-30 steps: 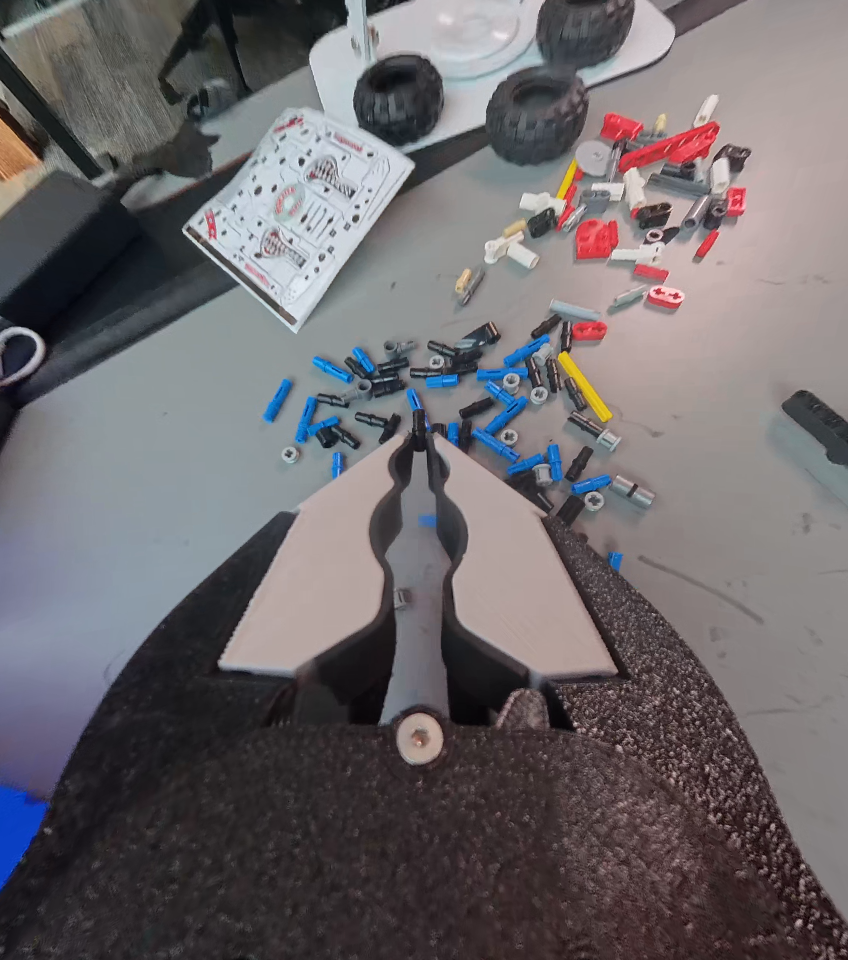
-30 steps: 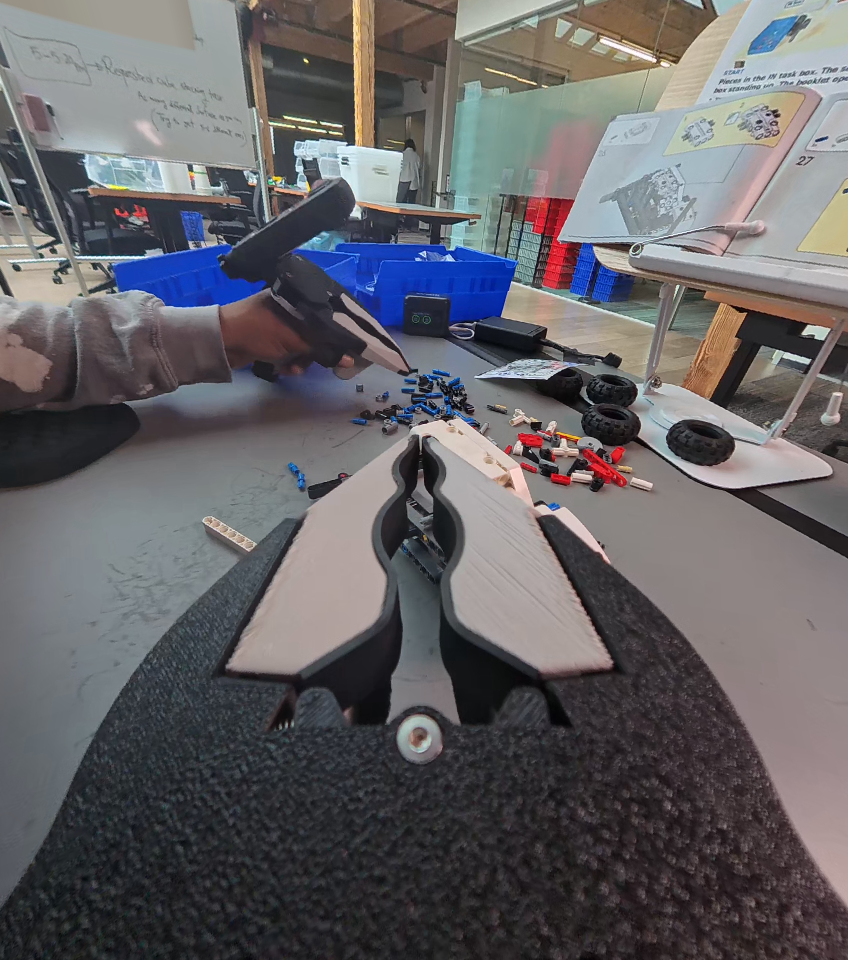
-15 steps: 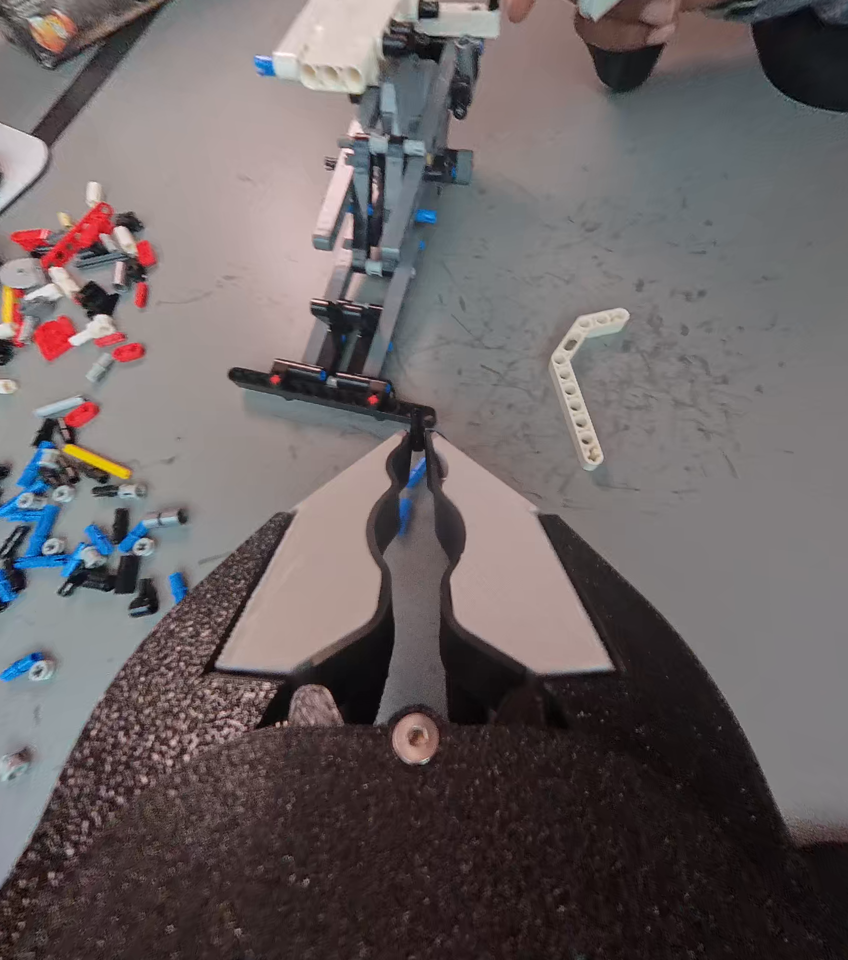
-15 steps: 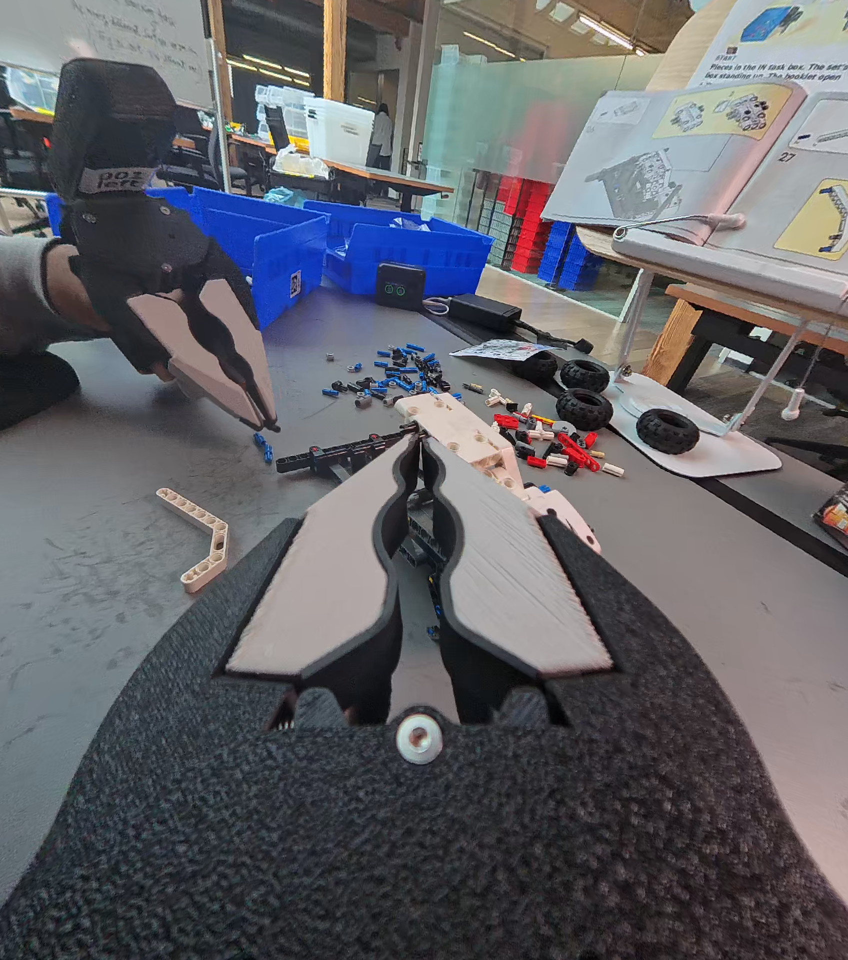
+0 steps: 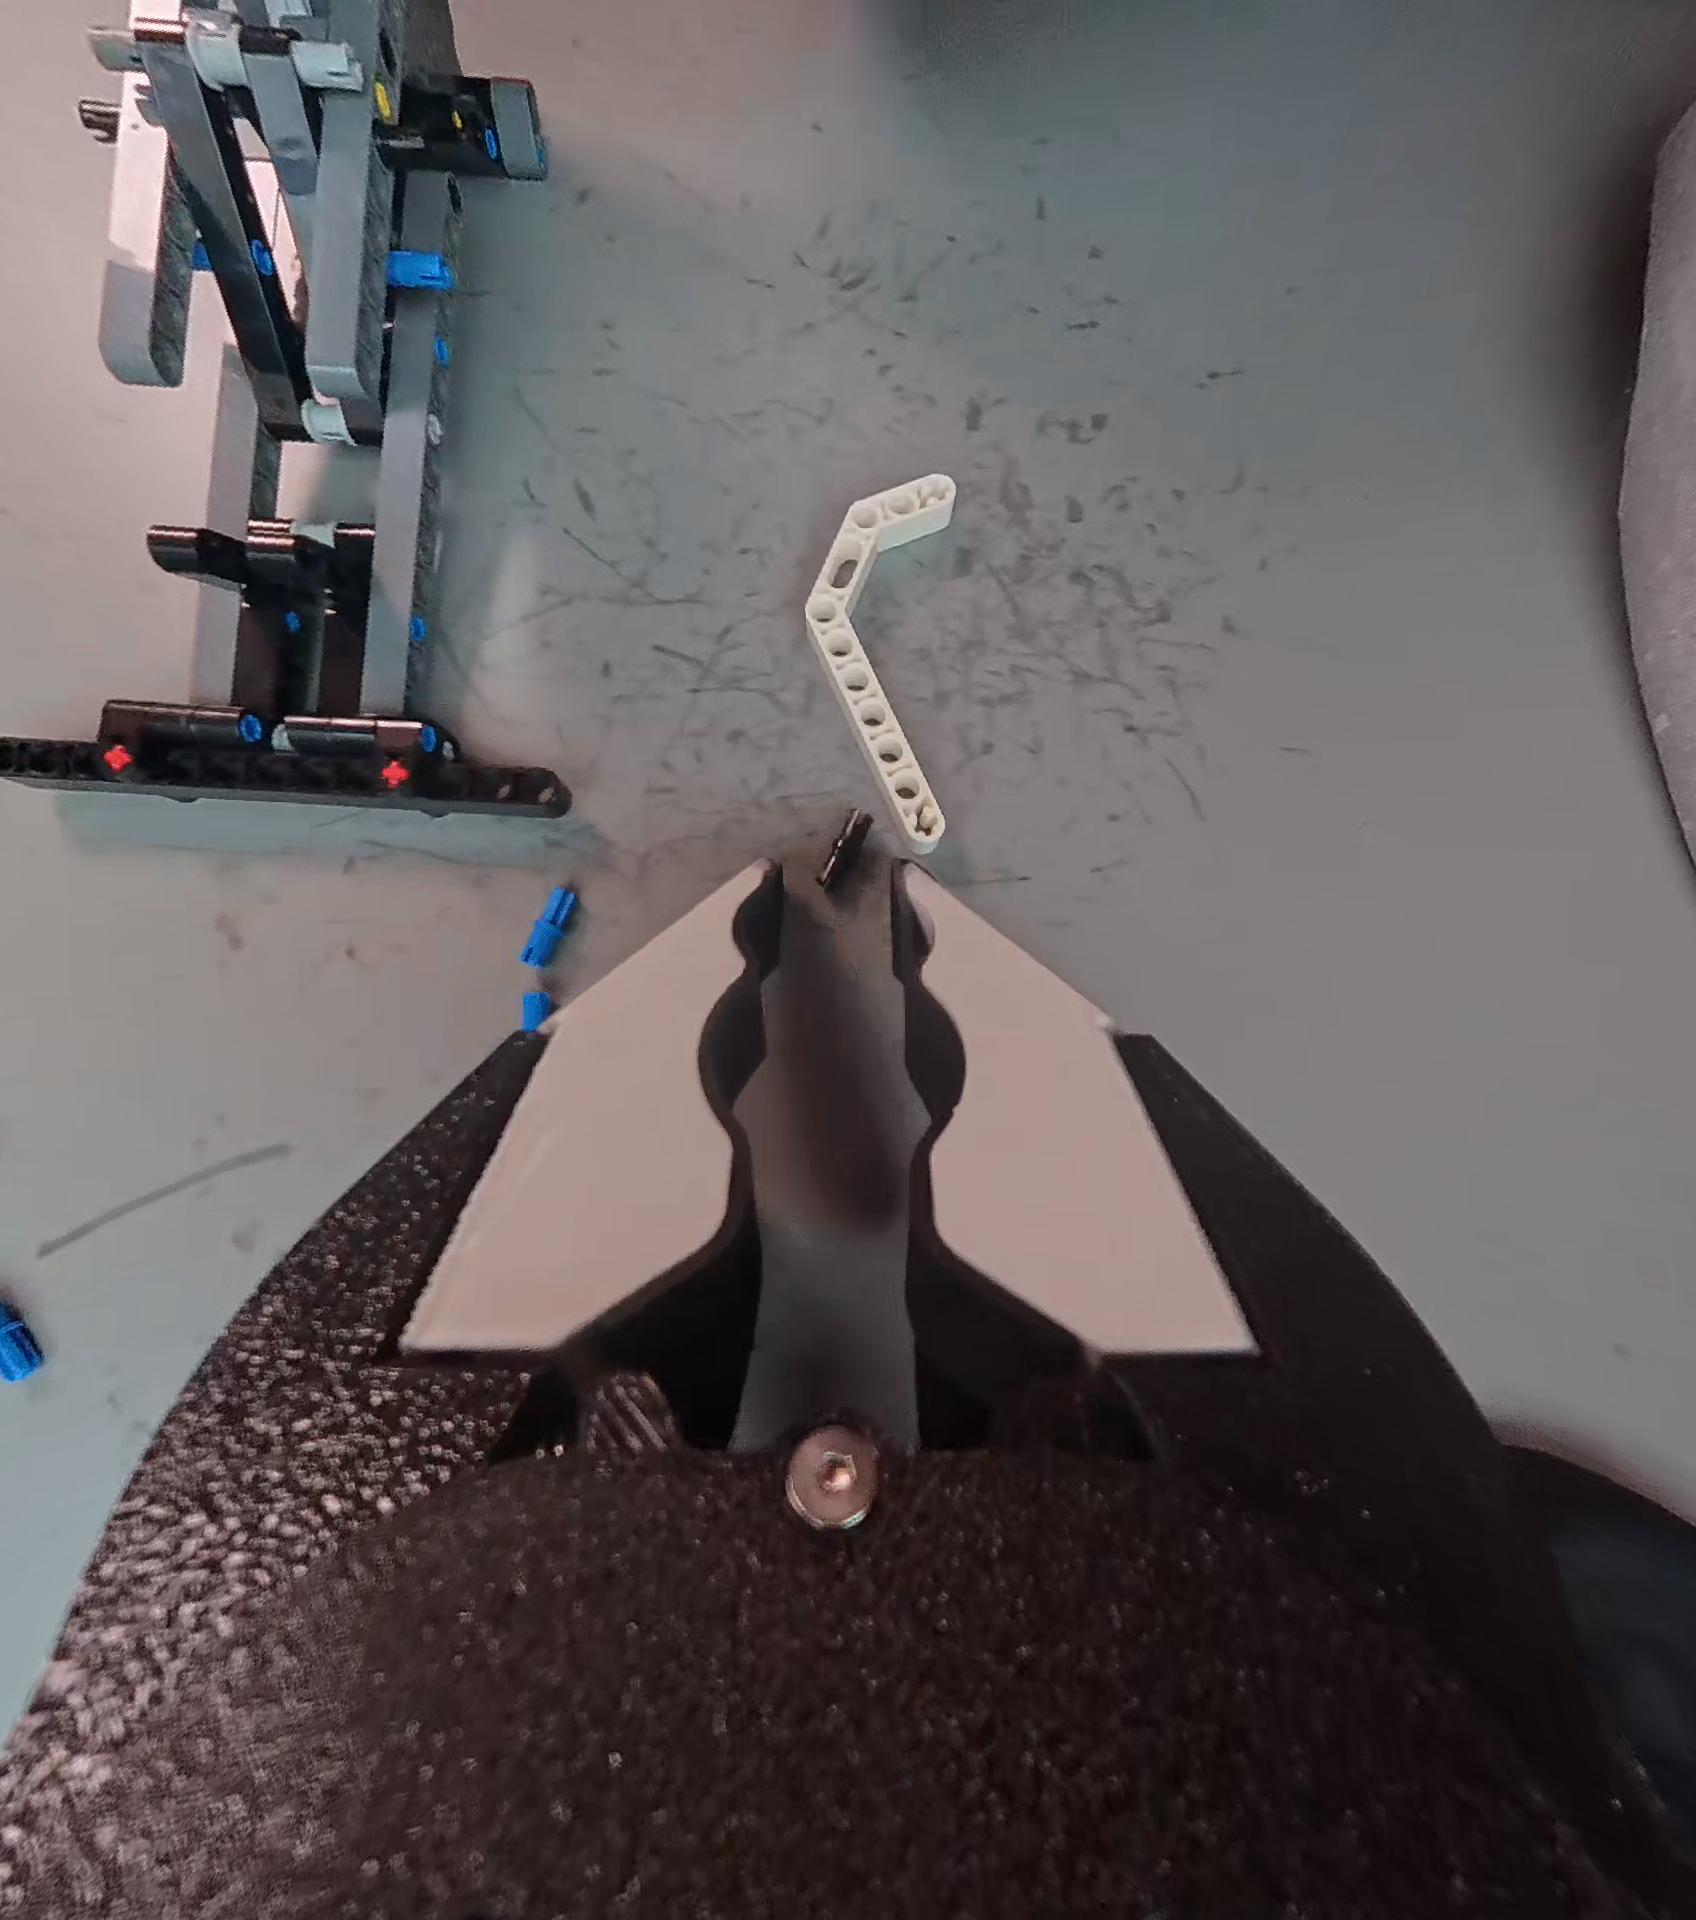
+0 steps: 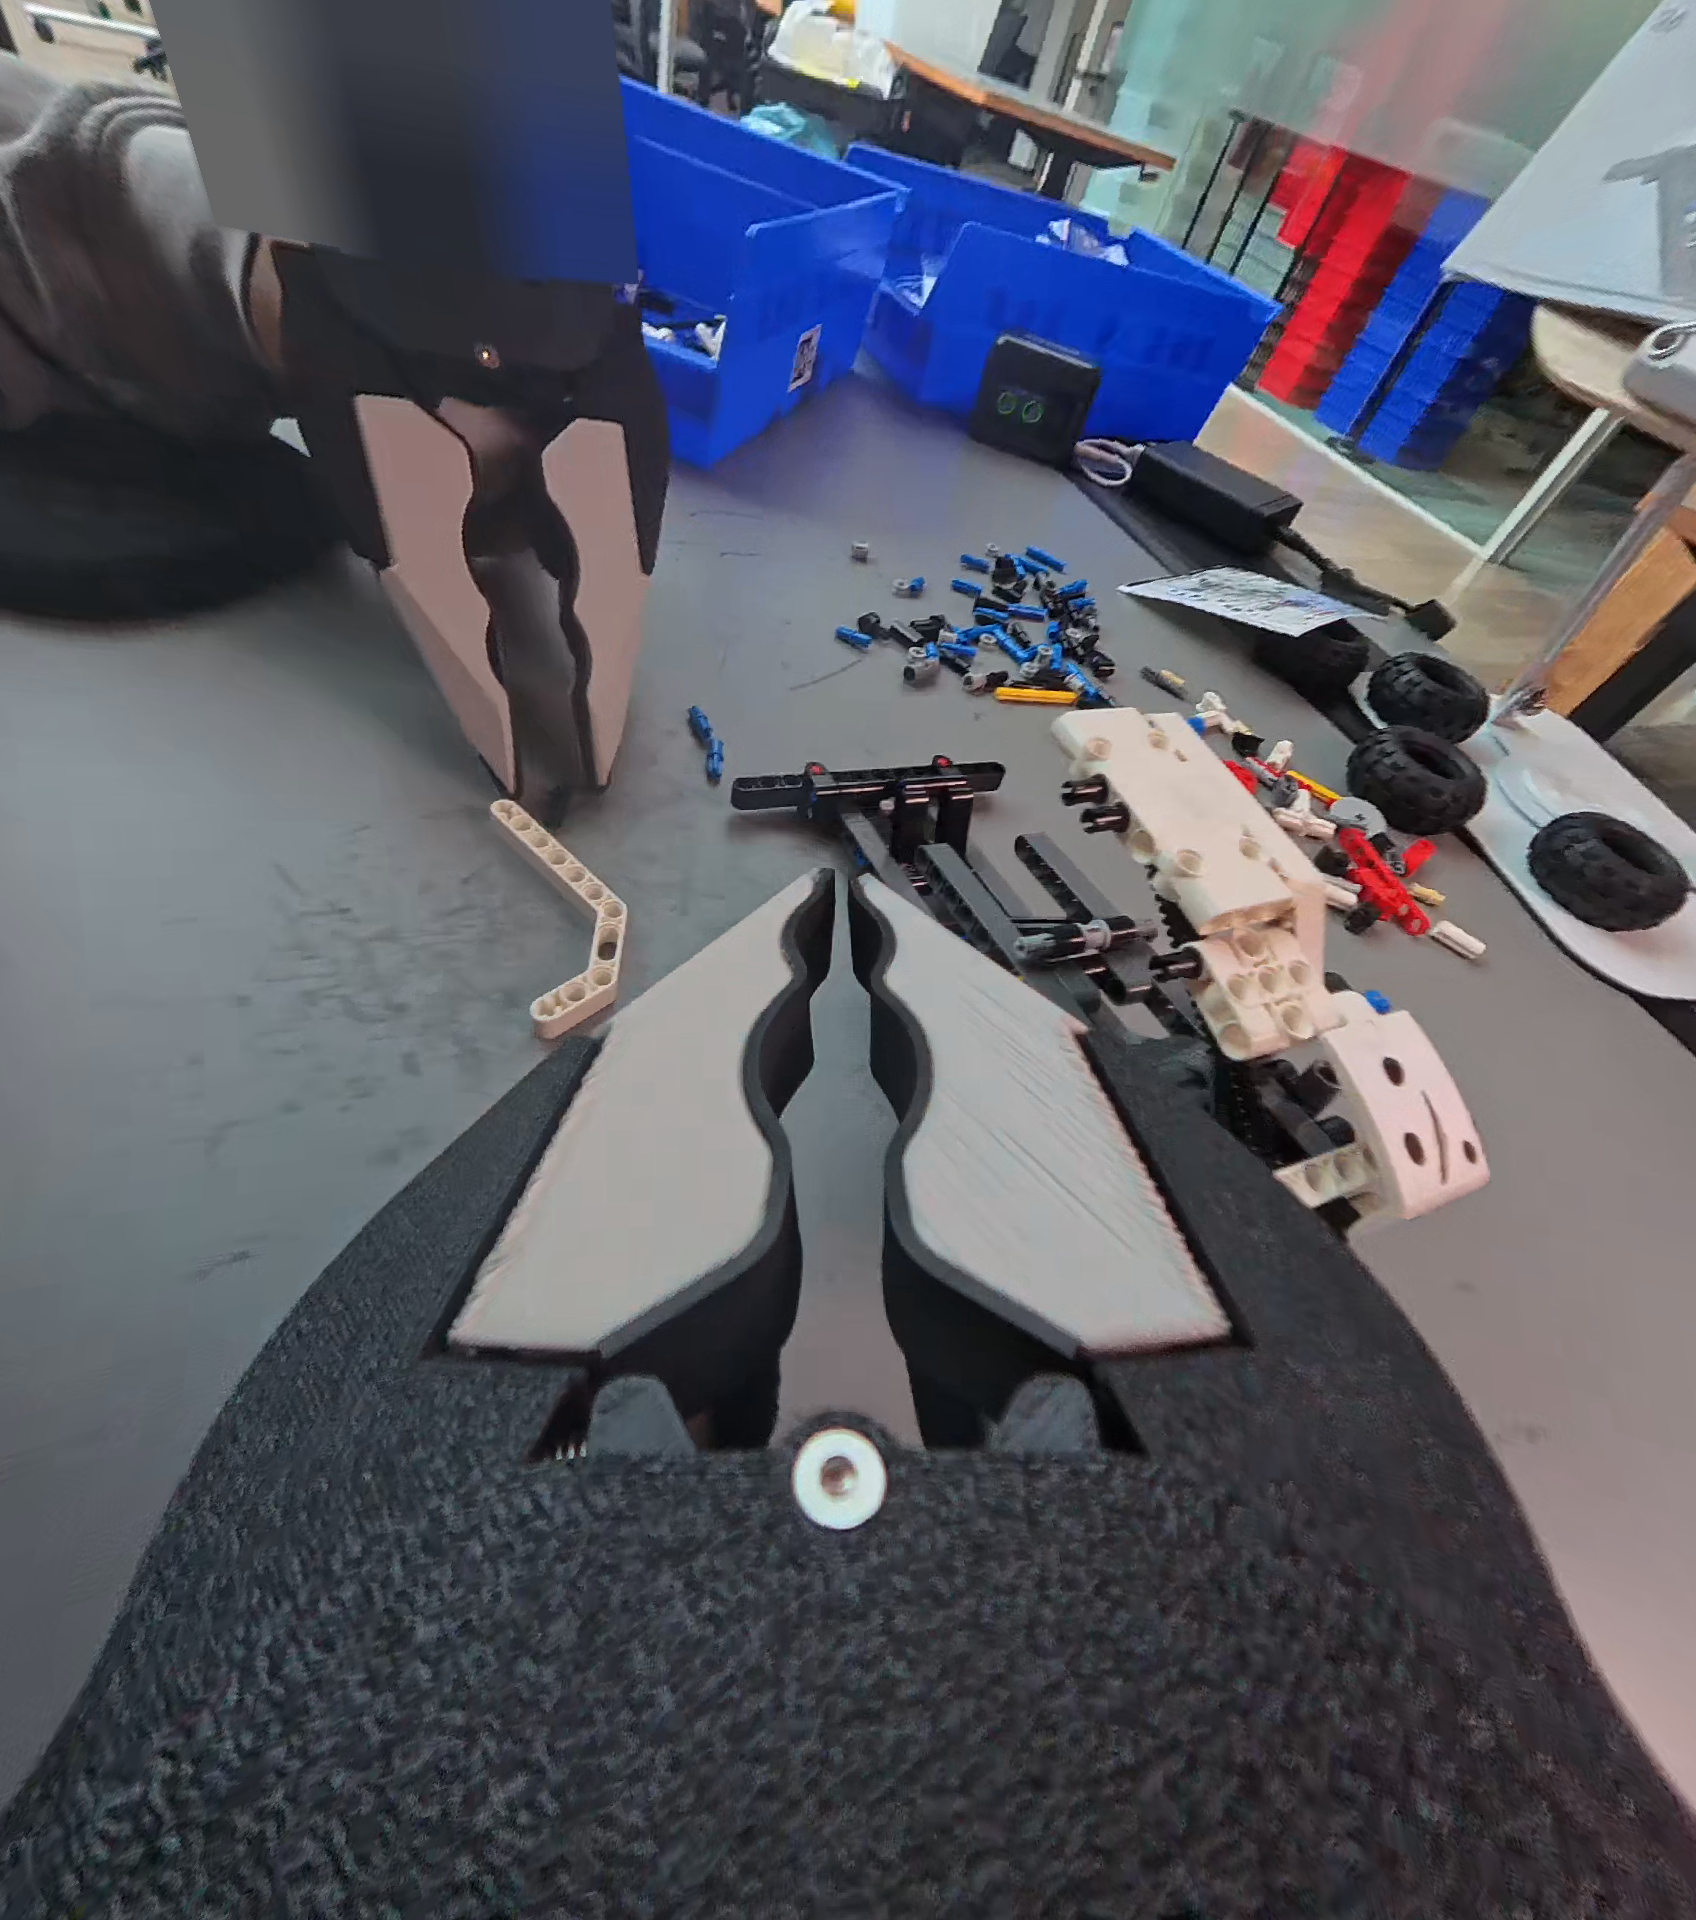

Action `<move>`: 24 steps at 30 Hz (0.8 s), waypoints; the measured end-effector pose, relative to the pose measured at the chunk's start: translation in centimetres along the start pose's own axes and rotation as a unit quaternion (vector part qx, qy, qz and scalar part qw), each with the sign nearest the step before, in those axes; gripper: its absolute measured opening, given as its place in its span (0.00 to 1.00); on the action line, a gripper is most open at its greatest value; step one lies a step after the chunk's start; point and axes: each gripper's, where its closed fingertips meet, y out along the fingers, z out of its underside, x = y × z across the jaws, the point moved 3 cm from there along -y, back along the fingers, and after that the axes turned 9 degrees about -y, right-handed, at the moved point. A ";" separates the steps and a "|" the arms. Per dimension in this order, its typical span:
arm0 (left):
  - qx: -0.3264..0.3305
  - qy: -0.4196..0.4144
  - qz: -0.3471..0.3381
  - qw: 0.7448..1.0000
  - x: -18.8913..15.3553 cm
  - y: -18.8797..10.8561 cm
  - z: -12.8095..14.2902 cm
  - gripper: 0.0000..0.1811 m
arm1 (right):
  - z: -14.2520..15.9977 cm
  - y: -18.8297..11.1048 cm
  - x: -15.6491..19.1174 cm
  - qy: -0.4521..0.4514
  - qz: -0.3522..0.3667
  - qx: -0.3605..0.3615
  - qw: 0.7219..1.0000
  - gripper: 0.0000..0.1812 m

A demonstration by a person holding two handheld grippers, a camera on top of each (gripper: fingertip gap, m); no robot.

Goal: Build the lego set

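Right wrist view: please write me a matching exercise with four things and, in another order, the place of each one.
Things:
1. white bent beam
2. black tyres
3. blue bins
4. left gripper

Places:
a. at the far side of the table, behind the loose small parts
b. at the right, on the white base
c. pointing down at the far end of the beam
d. flat on the table, left of the half-built model

Pairs: 1-d, 2-b, 3-a, 4-c
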 end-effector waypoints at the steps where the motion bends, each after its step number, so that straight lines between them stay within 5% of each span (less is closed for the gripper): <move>1: -0.010 -0.004 0.002 1.000 0.1 -0.3 -0.1 0.13 | 0.0 0.1 0.4 -0.002 -0.009 0.008 1.000 0.02; 10: -0.035 0.001 0.034 0.999 -1.0 0.1 -0.9 0.18 | 0.3 1.1 3.5 0.027 -0.099 0.054 0.993 0.05; 16: -0.018 0.022 0.015 0.999 -1.5 1.5 -1.1 0.13 | 0.8 2.8 5.3 0.067 -0.113 0.138 0.982 0.19; 24: -0.019 0.028 -0.008 0.999 -1.2 1.9 -1.4 0.05 | 2.1 2.9 6.3 0.047 -0.120 0.204 0.970 0.06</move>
